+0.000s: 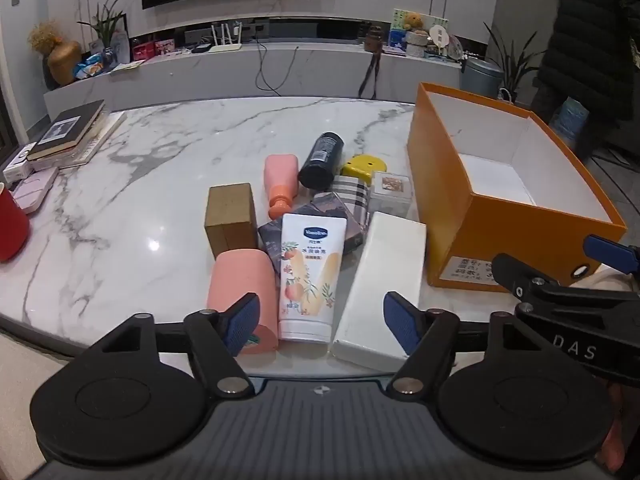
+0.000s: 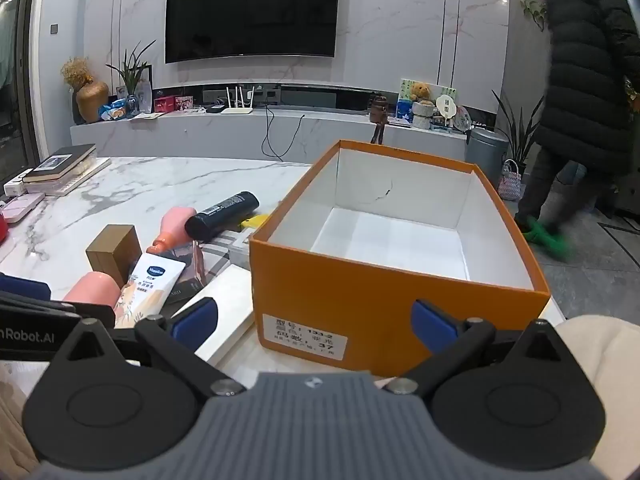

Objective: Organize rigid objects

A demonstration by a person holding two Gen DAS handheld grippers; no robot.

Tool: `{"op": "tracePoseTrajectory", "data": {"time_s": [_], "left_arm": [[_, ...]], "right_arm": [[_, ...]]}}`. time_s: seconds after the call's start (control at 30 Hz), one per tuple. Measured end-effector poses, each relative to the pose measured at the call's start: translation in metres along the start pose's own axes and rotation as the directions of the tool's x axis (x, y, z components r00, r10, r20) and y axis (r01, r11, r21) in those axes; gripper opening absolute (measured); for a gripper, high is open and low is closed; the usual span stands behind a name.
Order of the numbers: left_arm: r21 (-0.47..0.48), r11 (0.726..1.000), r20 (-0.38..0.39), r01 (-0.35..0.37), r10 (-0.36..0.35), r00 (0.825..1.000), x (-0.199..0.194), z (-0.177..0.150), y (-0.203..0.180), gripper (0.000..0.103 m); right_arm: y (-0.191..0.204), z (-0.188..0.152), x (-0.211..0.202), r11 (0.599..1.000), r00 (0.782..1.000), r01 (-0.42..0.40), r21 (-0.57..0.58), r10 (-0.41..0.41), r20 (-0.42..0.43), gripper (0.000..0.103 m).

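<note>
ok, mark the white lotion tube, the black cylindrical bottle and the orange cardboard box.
white lotion tube (image 1: 309, 276), left wrist view, printed front.
black cylindrical bottle (image 1: 322, 159), left wrist view, labelled side.
orange cardboard box (image 2: 340, 280), right wrist view, near outer wall.

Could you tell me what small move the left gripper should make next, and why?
Probably ease the left gripper forward and down around the white lotion tube: its jaws stand open and empty, the tube lies nearest between them, and the orange box is empty.

— Any print you can read?
— "Vaseline" on a blue oval on the white tube. The orange box bears a white label with "133-2" and "37".
— On the tools?
— "DAS" on the right gripper, "nRobot.AI" on the left gripper.
</note>
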State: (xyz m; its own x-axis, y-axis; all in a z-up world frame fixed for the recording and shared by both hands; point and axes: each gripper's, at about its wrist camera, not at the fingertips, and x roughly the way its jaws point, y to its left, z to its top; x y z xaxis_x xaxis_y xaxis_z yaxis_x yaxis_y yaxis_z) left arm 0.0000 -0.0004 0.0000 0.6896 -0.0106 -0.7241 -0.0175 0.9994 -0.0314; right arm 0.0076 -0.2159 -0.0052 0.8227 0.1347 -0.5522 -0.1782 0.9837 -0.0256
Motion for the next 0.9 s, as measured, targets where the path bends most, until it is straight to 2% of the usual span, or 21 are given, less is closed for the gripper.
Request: {"op": "tracePoseTrajectory", "data": {"time_s": [0.17,0.47,0.63,0.7,0.8,0.9], "left_arm": [[-0.011,1.0,0.011,-0.01,0.01,1.0,-0.003,0.001,0.003,0.083],[-0.035,0.999,0.017,0.019,-0.018,1.0,-0.005,-0.002,0.004,0.082],[-0.065,0.997,0.001,0.035,-0.035,0.999,-0.004,0.001,0.007,0.077],[-0.073,0.997,0.004,0.014,-0.014,1.0,-0.005,0.001,0.008,0.077],[-0.095,0.996,-0.01,0.005,-0.006,1.0,-0.003,0.002,0.011,0.071],[-0.076,0.997,-0.017,-0.012,0.01,1.0,-0.003,0.002,0.009,0.067]], "right_arm": [[-0.002,-0.002,0.0,1.0,1.0,-0.008,0.012,0.008,0.005,0.101],[-0.006,0.002,0.001,0.999,0.999,-0.031,0.042,0.031,-0.01,0.101],[-0.004,0.002,0.003,0.999,0.999,-0.021,0.032,0.022,-0.031,0.101],[-0.003,0.001,0.004,0.999,0.999,-0.019,0.026,0.02,-0.032,0.101],[-0.004,0.0,0.003,0.999,0.999,-0.021,0.026,0.021,-0.034,0.101],[-0.003,0.0,0.005,1.0,0.999,-0.018,0.023,0.019,-0.036,0.101]]}}
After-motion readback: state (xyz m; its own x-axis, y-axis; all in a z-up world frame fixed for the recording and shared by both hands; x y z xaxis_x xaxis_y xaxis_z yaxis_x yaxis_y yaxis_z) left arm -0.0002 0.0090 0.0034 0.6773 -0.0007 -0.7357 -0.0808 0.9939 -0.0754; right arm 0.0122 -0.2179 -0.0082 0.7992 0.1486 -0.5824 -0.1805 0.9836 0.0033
